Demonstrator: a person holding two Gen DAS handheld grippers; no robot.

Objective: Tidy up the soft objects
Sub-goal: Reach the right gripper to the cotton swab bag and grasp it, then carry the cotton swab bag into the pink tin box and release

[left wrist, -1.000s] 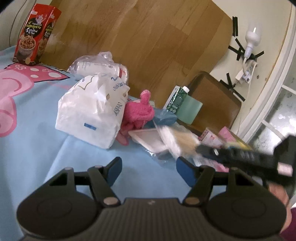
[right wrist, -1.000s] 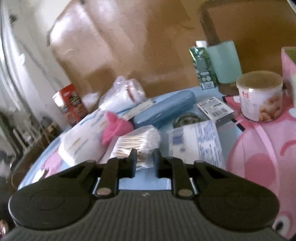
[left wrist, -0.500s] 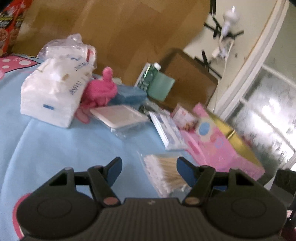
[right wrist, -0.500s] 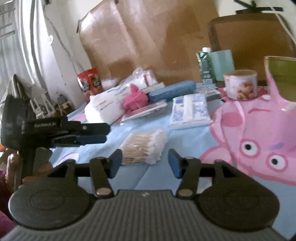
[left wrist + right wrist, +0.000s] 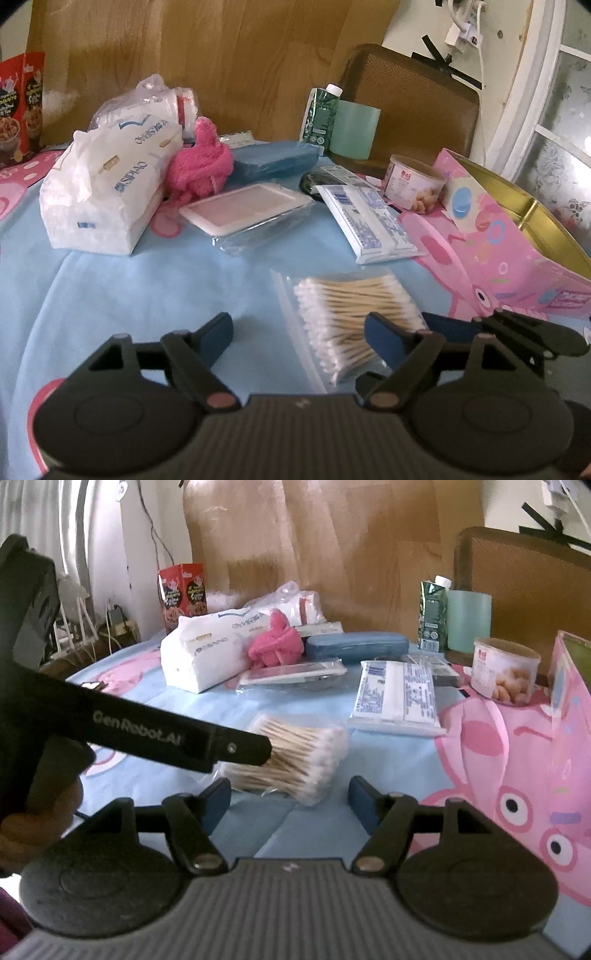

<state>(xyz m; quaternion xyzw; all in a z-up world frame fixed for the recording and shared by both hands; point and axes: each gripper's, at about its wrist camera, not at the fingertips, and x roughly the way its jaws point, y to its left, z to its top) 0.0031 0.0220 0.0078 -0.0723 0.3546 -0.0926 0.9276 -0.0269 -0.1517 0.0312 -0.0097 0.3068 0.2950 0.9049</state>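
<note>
A clear bag of cotton swabs (image 5: 351, 314) lies on the blue tablecloth just ahead of both grippers; it also shows in the right wrist view (image 5: 295, 757). My left gripper (image 5: 299, 332) is open, its right finger beside the bag. My right gripper (image 5: 290, 799) is open and empty, just short of the bag. A white tissue pack (image 5: 107, 184), a pink fluffy cloth (image 5: 199, 162) and a flat white tissue packet (image 5: 369, 221) lie farther back.
A pink gift box (image 5: 517, 236) with a gold inside stands at right. A snack tub (image 5: 413, 182), blue case (image 5: 273, 158), green carton (image 5: 321, 114), red box (image 5: 183, 590) and a pink-lidded flat case (image 5: 243, 206) crowd the back.
The right gripper opened and let the cotton swab bag down on the cloth, then drew back. The left gripper swung right toward the bag and now stands beside it.
</note>
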